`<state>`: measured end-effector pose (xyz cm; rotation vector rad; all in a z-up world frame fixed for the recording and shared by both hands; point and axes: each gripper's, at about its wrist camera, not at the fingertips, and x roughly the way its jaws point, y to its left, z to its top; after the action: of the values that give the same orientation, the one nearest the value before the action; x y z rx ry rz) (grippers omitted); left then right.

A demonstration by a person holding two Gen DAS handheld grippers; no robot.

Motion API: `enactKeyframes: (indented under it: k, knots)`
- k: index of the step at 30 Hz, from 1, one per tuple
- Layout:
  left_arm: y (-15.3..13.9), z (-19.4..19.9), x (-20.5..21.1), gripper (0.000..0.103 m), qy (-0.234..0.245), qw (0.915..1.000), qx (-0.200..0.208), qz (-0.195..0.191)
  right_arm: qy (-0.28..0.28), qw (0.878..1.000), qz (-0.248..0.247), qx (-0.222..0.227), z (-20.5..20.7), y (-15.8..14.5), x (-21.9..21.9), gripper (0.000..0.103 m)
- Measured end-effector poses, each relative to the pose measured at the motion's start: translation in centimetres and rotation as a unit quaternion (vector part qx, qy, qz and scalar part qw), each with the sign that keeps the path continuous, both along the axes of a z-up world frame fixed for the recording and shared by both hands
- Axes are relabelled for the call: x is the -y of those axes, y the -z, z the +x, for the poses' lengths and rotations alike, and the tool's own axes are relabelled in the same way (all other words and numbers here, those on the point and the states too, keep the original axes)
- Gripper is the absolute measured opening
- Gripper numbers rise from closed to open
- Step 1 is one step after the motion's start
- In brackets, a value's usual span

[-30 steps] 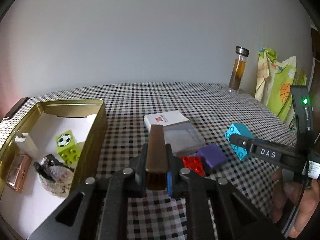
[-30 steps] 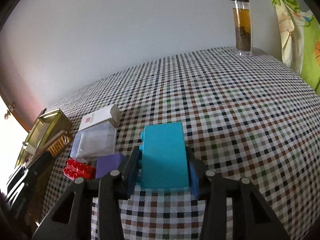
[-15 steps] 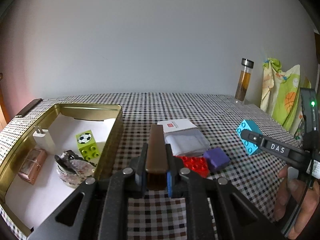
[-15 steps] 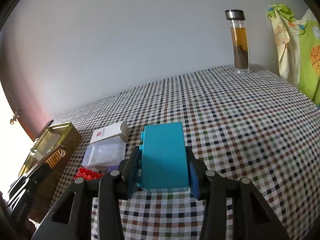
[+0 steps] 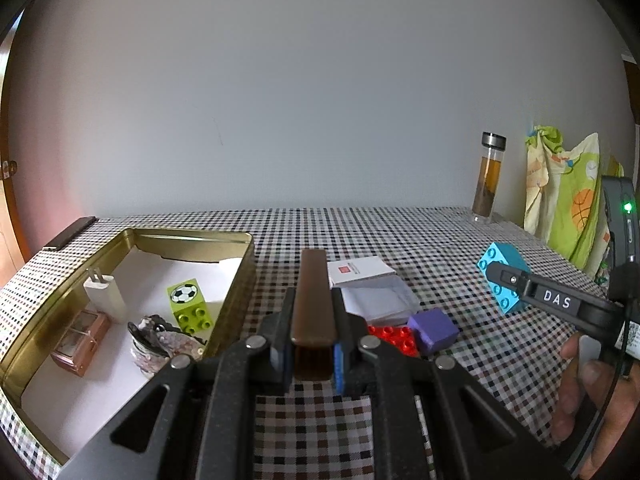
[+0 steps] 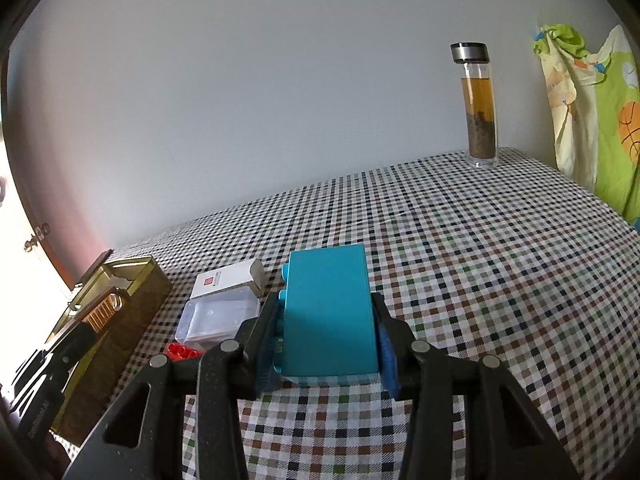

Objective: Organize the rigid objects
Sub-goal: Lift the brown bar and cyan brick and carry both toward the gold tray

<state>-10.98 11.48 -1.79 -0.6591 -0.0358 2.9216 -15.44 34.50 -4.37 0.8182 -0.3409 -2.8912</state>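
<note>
Brown comb [image 5: 313,304] sits clamped flat between the left gripper [image 5: 313,350] pads, lifted clear of the checked tablecloth [image 5: 420,240] and pointing toward the table's far edge. Teal brick [image 6: 329,312] is pinched by the right gripper [image 6: 328,344], studs facing left in its own camera view; also off the cloth. A hand [image 5: 588,396] shows on the right gripper's handle at the right edge of the left view.

Gold tin [image 5: 236,280] is open near the table's left edge, just left of the comb. Inside it: white charger plug [image 5: 105,293] toward the far-left corner, green football brick [image 5: 189,305] near the right wall, copper-coloured case [image 5: 82,340] by the left wall, and a sequinned item [image 5: 154,346] I can't identify between them.

On the cloth just right of the tin: white card box [image 5: 358,271], with a clear plastic case [image 5: 378,300] touching its near side. Nearer still, red brick [image 5: 394,336] and purple block [image 5: 433,330] lie touching each other.

Glass bottle [image 6: 478,104] with amber liquid stands upright at the far right corner against the wall. Green patterned cloth [image 6: 592,100] hangs past the right edge.
</note>
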Motion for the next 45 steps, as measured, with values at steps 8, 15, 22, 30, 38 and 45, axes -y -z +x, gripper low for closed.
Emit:
enactKeyframes:
  k: [8, 15, 22, 30, 38, 45]
  knots:
    - [-0.1, 0.3, 0.2, 0.012, -0.004, 1.0000, -0.008, 0.003, 0.002, 1.000, 0.014, -0.024, 0.8, -0.5, 0.3, 0.045]
    - [-0.2, 0.5, 0.1, 0.012, -0.005, 0.9999, -0.016, 0.000, 0.004, 0.998, 0.031, -0.046, 1.7, -1.0, 0.9, 0.045]
    - [-0.4, 0.9, 0.2, 0.012, -0.008, 0.9996, -0.026, -0.001, 0.006, 0.997, 0.036, -0.073, 2.6, -1.5, 1.0, 0.045]
    - [-0.5, 1.0, 0.2, 0.012, -0.009, 0.9995, -0.031, -0.002, 0.007, 0.991, 0.063, -0.114, 4.0, -2.0, 2.0, 0.045]
    - [-0.6, 1.3, 0.4, 0.012, -0.012, 0.9991, -0.042, -0.003, 0.007, 0.987, 0.077, -0.140, 5.2, -2.3, 2.6, 0.045]
    - [-0.7, 1.4, 0.7, 0.012, -0.015, 0.9988, -0.047, -0.001, 0.005, 0.987, 0.079, -0.141, 5.4, -2.5, 2.9, 0.045]
